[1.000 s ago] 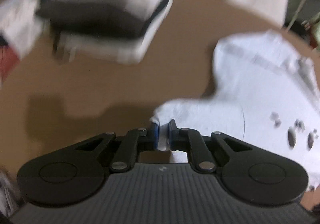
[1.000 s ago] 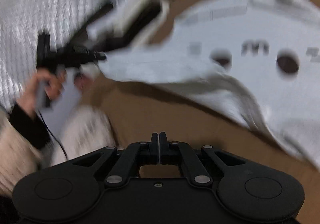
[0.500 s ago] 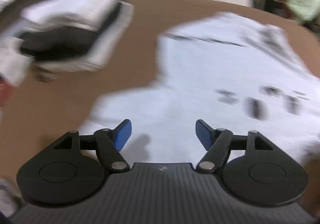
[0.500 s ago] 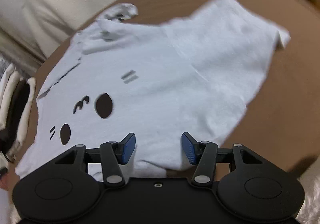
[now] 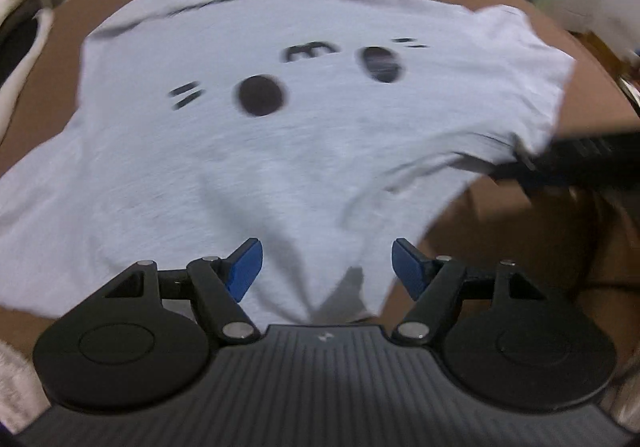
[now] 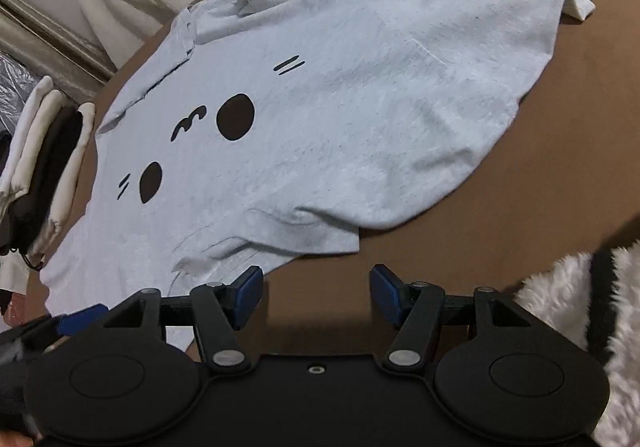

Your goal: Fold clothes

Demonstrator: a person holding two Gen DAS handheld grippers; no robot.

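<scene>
Stack (image 6: 44, 167): folded white and dark garments at the counter's left edge, just beside the shirt. Shirt (image 6: 320, 107): pale, printed with a dark cartoon face, lying spread face-up on the brown counter (image 6: 540, 187); far collar bunched, one far corner turned up, a loose fold along the near hem. Left hand-held gripper (image 5: 326, 267): jaws spread, blue pads over the near hem, pinching nothing. Right hand-held gripper (image 6: 316, 293): jaws spread over bare counter just off the shirt's near edge, holding nothing. Fleecy white sleeve (image 6: 560, 307): at the right edge. Step in hand, as judged: the shirt is laid out and the first fold is not yet begun. To do it well, flatten the near wrinkle and the bunched collar first, then pinch matching points on one side with both pads square to the cloth, and carry the edge over in one even sweep so the print stays centred. Change from a second earlier: the left jaws, then pressed together on a bit of white cloth, have just been opening and now hold nothing; the right jaws, then shut and empty, have likewise just been opening; the shirt, then hanging crumpled, now lies flat.
</scene>
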